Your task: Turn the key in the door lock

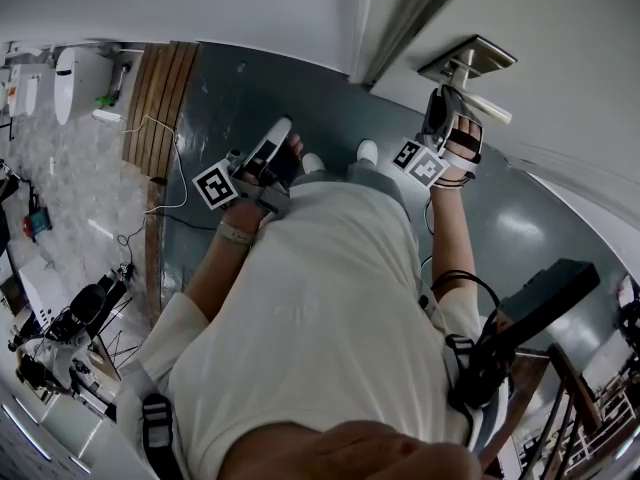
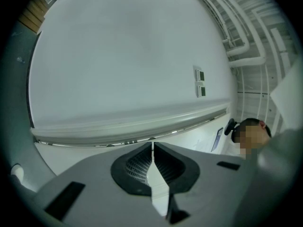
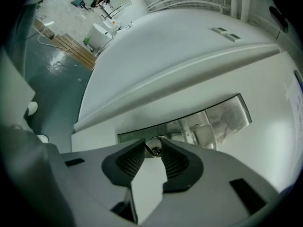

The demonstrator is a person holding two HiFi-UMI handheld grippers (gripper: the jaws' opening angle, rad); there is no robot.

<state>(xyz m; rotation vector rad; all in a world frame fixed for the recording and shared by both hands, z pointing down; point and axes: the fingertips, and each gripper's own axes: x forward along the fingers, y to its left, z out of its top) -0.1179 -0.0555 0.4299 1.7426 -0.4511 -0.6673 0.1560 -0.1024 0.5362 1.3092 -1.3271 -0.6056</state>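
1. Closest in: the left gripper (image 2: 152, 144) has its jaws closed together with nothing in them. It just points at a plain white wall (image 2: 123, 65).
2. The right gripper (image 3: 153, 144) is clamped on the key (image 3: 152, 149). The small metal head sits pinched right between the jaw tips.
3. The key sticks out of the brushed metal lock plate (image 3: 227, 112) on the white door (image 3: 272, 131). Only the right gripper view shows the key. In the head view the gripper itself covers it.
4. The head view does show the whole setup, though. The person's white shirt (image 1: 310, 318) fills the middle, and both arms are out in front. The door handle (image 1: 487, 106) pokes out just past the right gripper.
5. Writing-wise, I can't really read anything. The marker cubes (image 1: 215, 186) carry black-and-white square patterns, no text. Two little wall panels (image 2: 199, 82) show up in the left gripper view, but they're too small to make out.
6. Farther off, only the head view has the dark teal floor (image 1: 230, 98), a strip of wooden slats (image 1: 160, 98) and a loose cable (image 1: 170, 163) trailing across them.
7. Way at the right edge of the left gripper view there's another person (image 2: 258, 123), who isn't in the other two views.
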